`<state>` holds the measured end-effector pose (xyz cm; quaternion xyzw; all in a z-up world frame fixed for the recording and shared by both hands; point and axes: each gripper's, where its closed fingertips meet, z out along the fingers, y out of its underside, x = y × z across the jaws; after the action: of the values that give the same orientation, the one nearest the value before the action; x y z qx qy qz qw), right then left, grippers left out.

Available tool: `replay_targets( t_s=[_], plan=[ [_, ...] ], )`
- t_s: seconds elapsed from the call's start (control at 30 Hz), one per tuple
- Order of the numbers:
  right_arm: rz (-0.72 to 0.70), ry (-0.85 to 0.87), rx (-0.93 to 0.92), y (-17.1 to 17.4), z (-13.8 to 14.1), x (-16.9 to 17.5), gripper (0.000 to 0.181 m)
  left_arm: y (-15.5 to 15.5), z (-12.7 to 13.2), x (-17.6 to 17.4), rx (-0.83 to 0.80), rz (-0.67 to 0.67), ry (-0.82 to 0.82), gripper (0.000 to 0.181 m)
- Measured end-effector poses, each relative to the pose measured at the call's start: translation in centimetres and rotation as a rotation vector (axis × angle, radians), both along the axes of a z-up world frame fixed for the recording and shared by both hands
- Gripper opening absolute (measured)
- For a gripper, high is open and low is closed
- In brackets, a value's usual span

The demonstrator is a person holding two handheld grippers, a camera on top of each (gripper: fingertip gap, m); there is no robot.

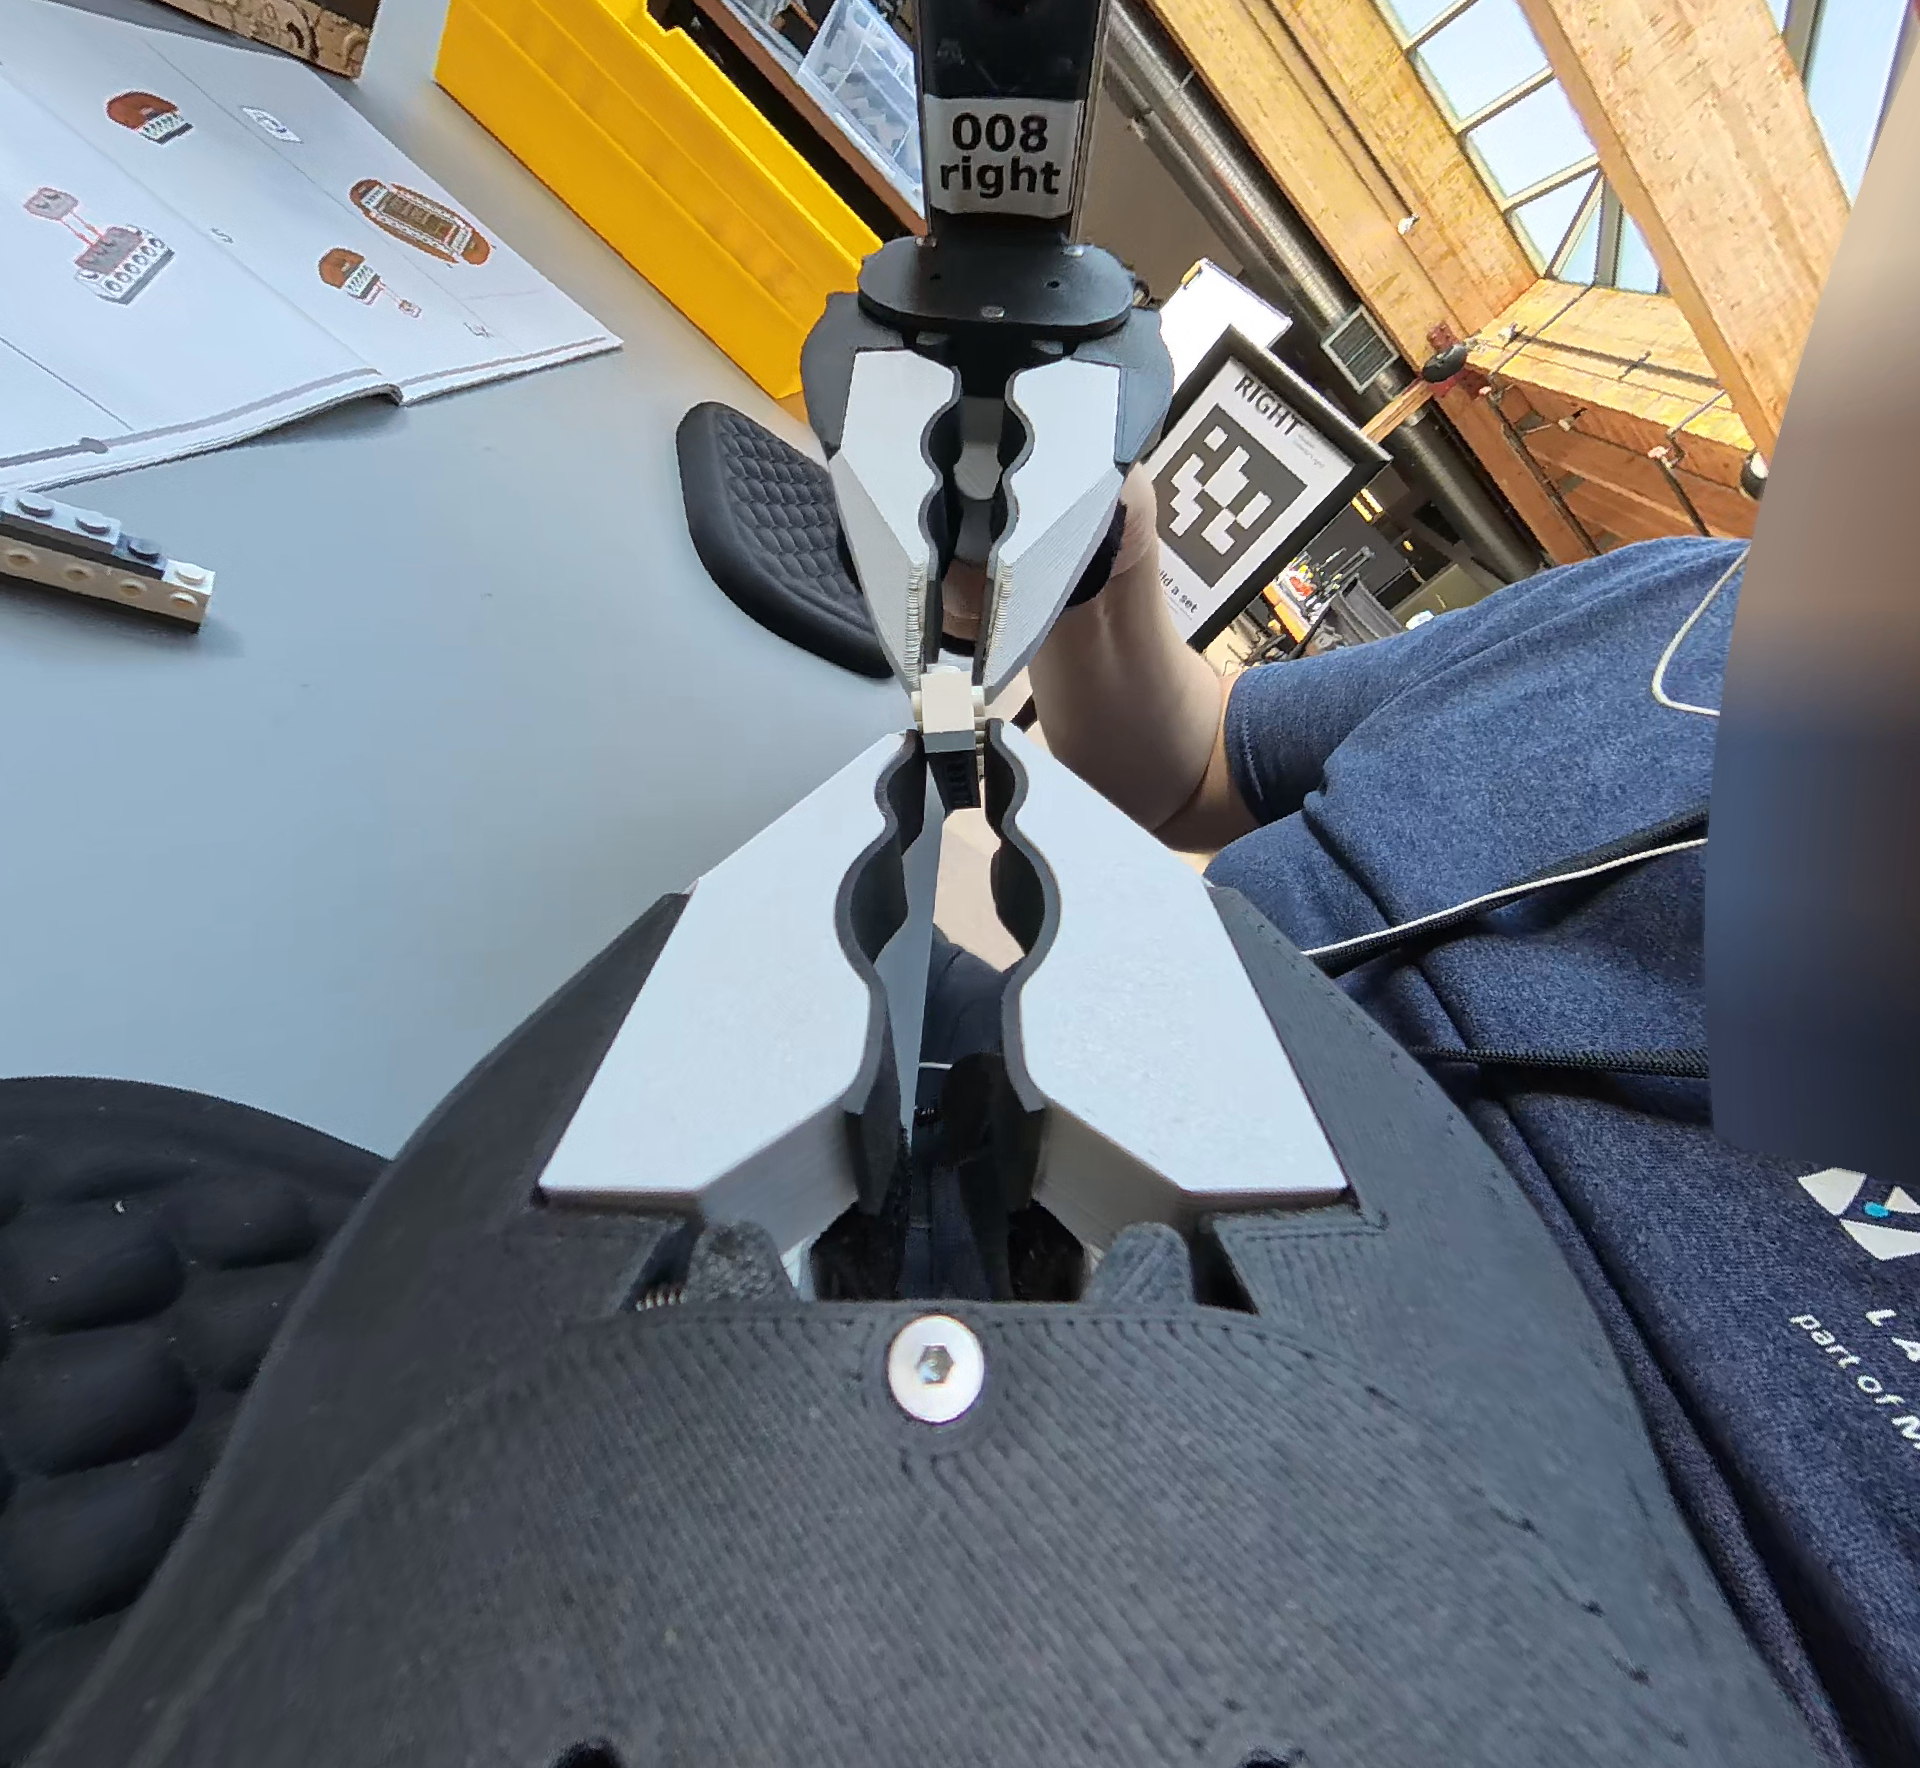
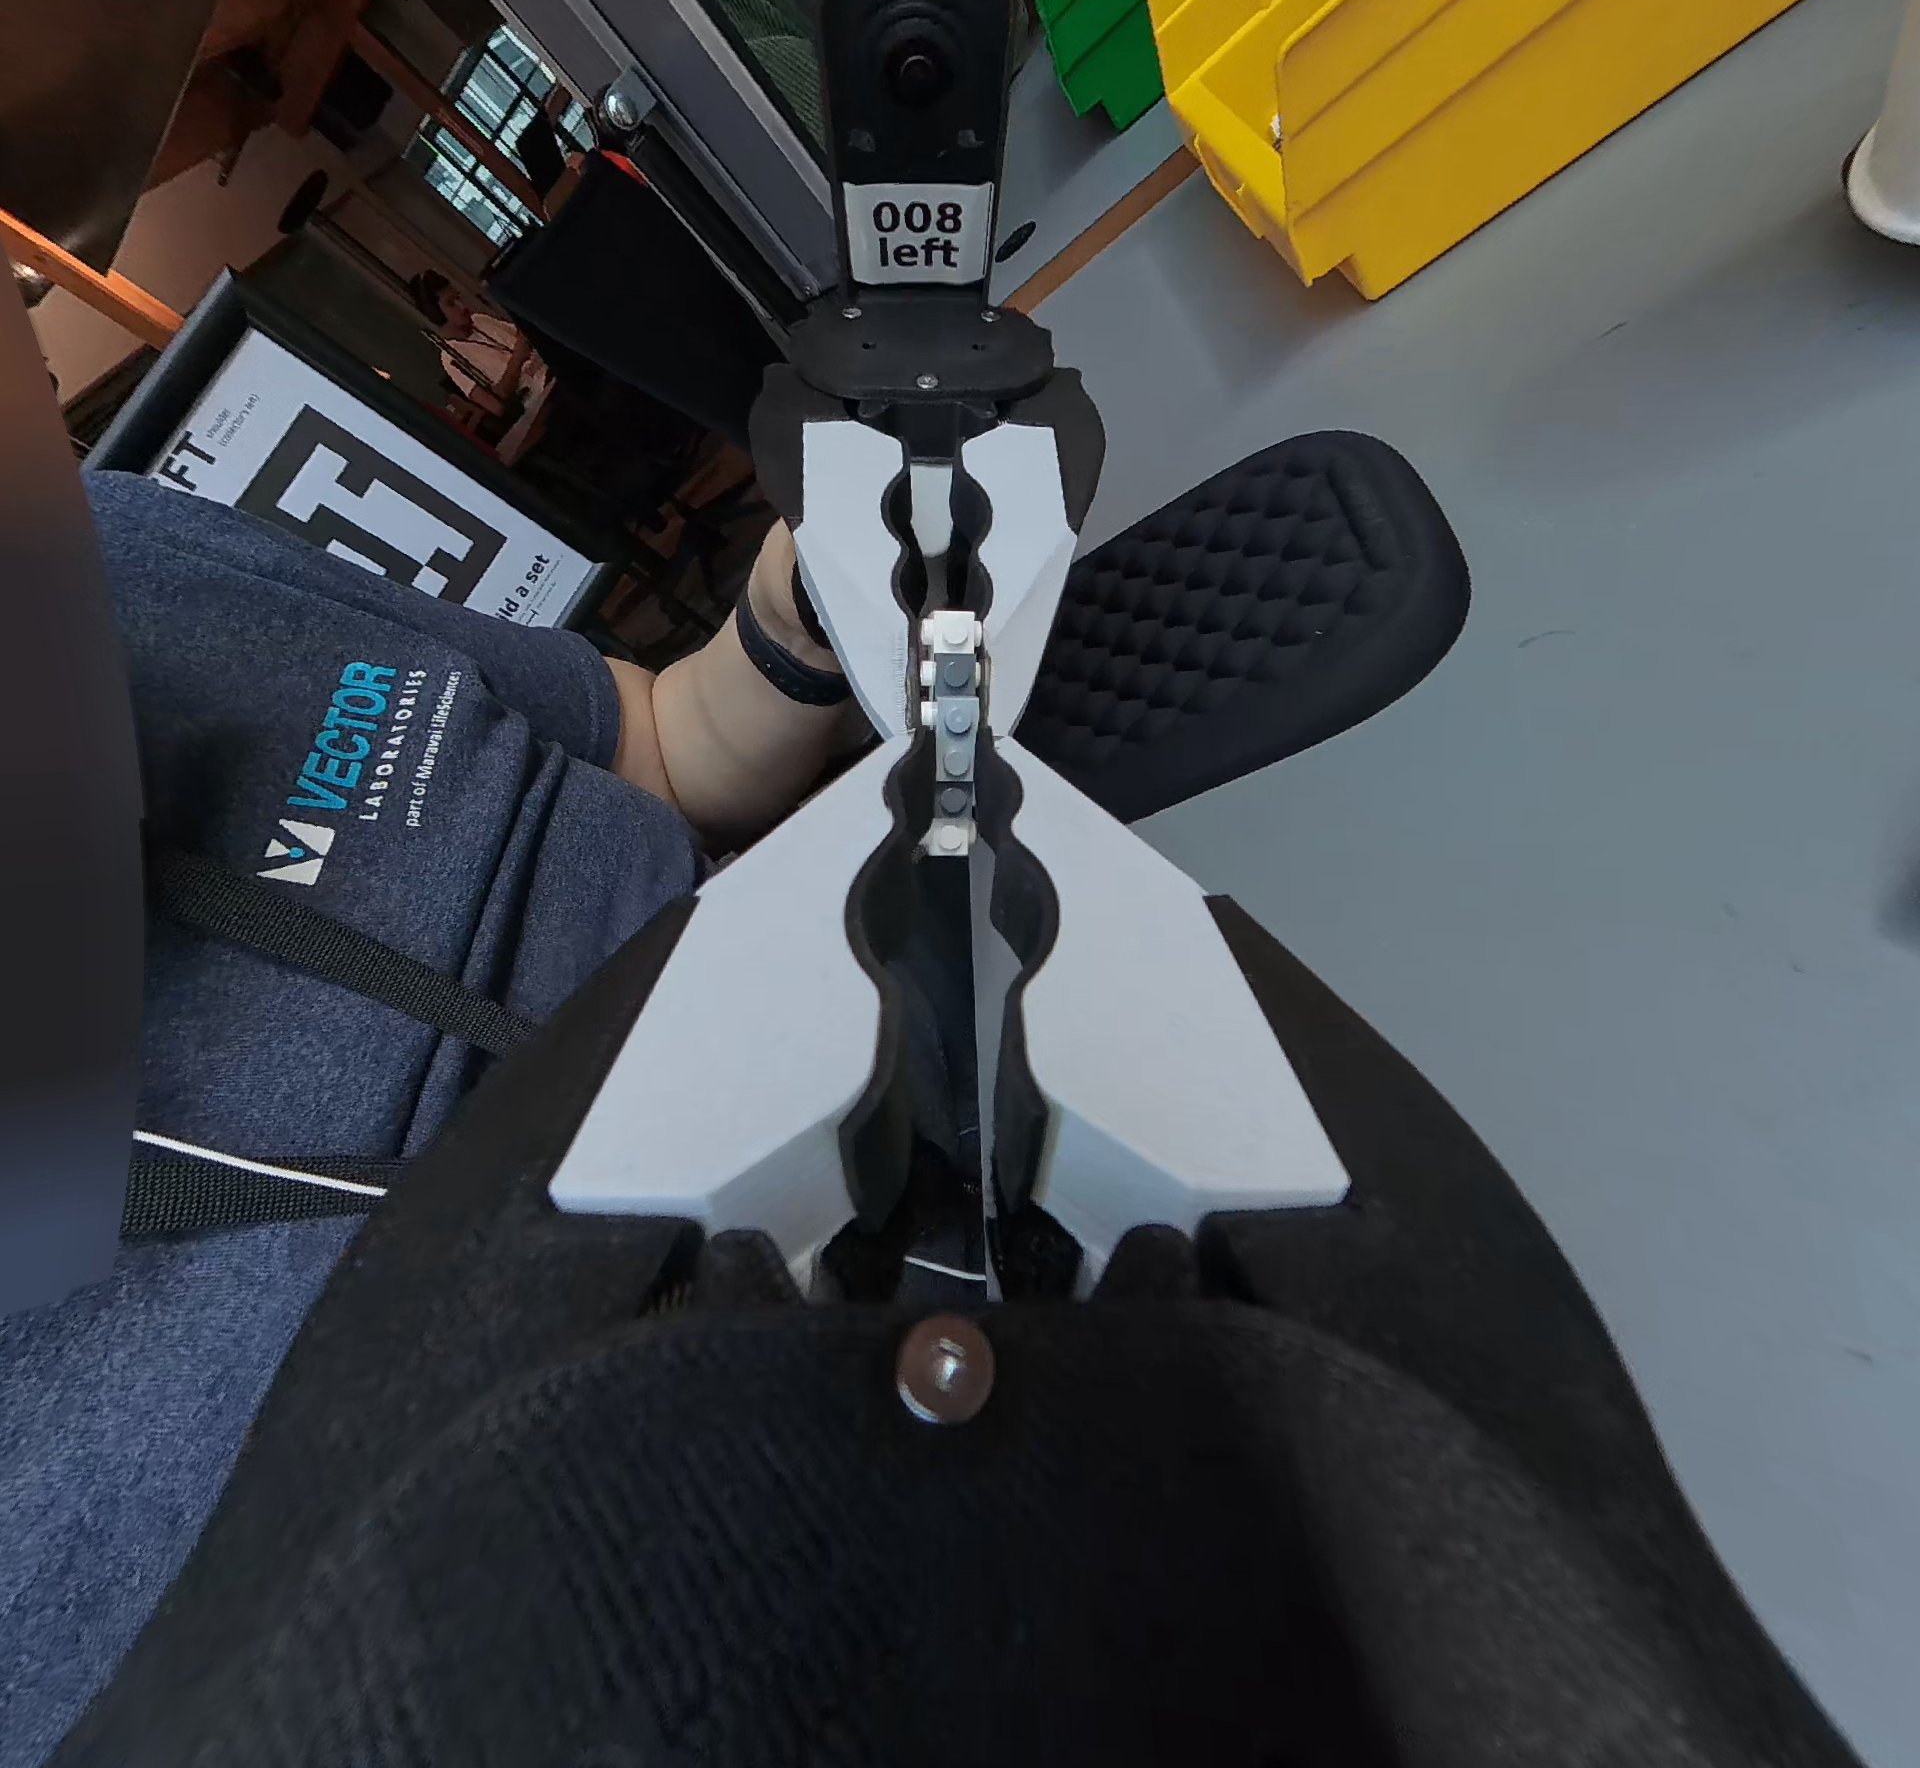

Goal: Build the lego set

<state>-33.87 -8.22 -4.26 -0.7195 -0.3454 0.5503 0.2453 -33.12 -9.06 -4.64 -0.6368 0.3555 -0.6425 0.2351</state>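
**Lego strip held between two grippers above the worktop**

Left wrist view: the left gripper (image 1: 948, 750) has its jaws clenched on one end of a small lego strip (image 1: 948, 716) of white and grey bricks. Most of this strip is hidden, because it is seen end-on and the fingers cover its sides. Facing it, the right gripper (image 1: 951, 653) has its jaws pinched on the other end. The strip is in the air, above the edge of the grey worktop (image 1: 416, 731). At the left border a second lego assembly (image 1: 104, 560) lies on the worktop, cut off by the frame. Behind it an open instruction booklet (image 1: 260, 264) is also cut off, and its small drawings are hard to make out. A yellow bin (image 1: 644, 149) stands further back. The gripper opposite carries a white label with writing, and a framed sign with a black-and-white marker (image 1: 1231, 492) is partly hidden behind it.

Right wrist view: the studs of the strip (image 2: 953, 731) show clearly here, white at both ends and grey in the middle. The right gripper (image 2: 951, 788) grasps the near end and the left gripper (image 2: 948, 669) the far end. A black wrist pad (image 2: 1247, 617) lies on the worktop, partly hidden by the fingers. Yellow and green bins (image 2: 1455, 77) are cut off at the top. The person's navy shirt (image 2: 343, 783) has a printed logo.
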Motion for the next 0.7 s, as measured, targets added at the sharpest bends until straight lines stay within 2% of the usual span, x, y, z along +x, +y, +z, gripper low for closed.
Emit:
replay_targets(
  t_s=[0.1,0.27,0.5,0.7],
  plan=[
    [-0.016,0.064,-0.015,0.6,0.9,0.1,0.006,0.5,0.9,0.1,-0.043,0.014,-0.067,0.009],
    [-0.065,0.154,-0.030,1.7,2.2,0.7,0.008,0.7,0.8,0.0,-0.048,0.027,-0.068,0.009],
    [-0.022,0.101,-0.034,1.2,1.1,0.2,0.010,0.5,0.6,0.2,-0.051,0.016,-0.064,0.009],
    [-0.008,0.118,-0.036,1.1,1.1,0.1,0.002,0.4,0.5,0.3,-0.041,0.014,-0.055,0.009]
  ],
)
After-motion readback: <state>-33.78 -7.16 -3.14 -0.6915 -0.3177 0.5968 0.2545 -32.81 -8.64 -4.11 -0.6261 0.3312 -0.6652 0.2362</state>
